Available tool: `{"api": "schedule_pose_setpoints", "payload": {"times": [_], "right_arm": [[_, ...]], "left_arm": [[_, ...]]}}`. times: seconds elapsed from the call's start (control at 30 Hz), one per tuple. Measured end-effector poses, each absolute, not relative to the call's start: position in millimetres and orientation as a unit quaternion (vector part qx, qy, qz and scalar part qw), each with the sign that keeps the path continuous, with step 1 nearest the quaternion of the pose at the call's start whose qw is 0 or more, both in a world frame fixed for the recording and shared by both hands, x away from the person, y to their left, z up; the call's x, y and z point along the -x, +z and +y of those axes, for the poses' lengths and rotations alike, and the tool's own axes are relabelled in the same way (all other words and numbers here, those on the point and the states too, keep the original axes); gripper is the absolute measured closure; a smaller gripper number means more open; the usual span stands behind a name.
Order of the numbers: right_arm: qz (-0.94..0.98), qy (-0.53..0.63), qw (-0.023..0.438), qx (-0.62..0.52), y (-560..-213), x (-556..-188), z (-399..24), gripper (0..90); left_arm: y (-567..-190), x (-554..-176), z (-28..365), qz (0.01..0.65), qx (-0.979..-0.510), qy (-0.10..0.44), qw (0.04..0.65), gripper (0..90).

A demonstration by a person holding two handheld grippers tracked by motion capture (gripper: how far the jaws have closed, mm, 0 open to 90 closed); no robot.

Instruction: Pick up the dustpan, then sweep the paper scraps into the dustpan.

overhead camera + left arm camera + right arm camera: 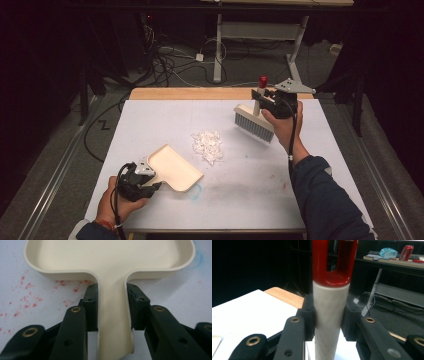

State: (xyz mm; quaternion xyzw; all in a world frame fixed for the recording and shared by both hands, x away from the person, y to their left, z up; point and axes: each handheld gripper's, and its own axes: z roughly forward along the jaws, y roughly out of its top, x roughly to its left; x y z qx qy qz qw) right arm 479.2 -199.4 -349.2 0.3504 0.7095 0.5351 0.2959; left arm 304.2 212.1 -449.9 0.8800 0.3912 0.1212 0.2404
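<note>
Left gripper [152,186] clamped on the handle of the cream dustpan [172,167], flat near the table's [250,200] near left corner, pan bare inside. Right gripper [264,95] pinching the brush [255,122] handle, bristles raised by the far right edge. Paper scraps [208,145] heaped mid-table. Likely risk: too brisk a sweep scattering scraps past the pan's lip.

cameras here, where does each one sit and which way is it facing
High view: above the person's side, looking forward and down on the white table, paper scraps, both forearms and tools.
Left gripper view: on the left tool, looking along its jaws, clamped on the dustpan handle.
Right gripper view: on the right tool, facing the room beyond the table, jaws clamping the brush handle.
Shared: high view also shows dustpan and brush.
</note>
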Motion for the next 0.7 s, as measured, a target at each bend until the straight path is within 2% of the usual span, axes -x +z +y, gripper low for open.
{"api": "schedule_pose_setpoints", "payload": {"times": [0.6,0.7], "right_arm": [[0.718,0.529,0.293,-0.345,-365.9,-500.5,-152.8,70.1],[0.716,0.529,0.305,-0.338,-367.5,-500.9,-145.0,70.1]], "left_arm": [[-452.7,-302.4,209.2,0.383,-0.887,0.114,0.233,63.8],[-452.6,-302.3,209.4,0.382,-0.887,0.115,0.234,63.8]]}}
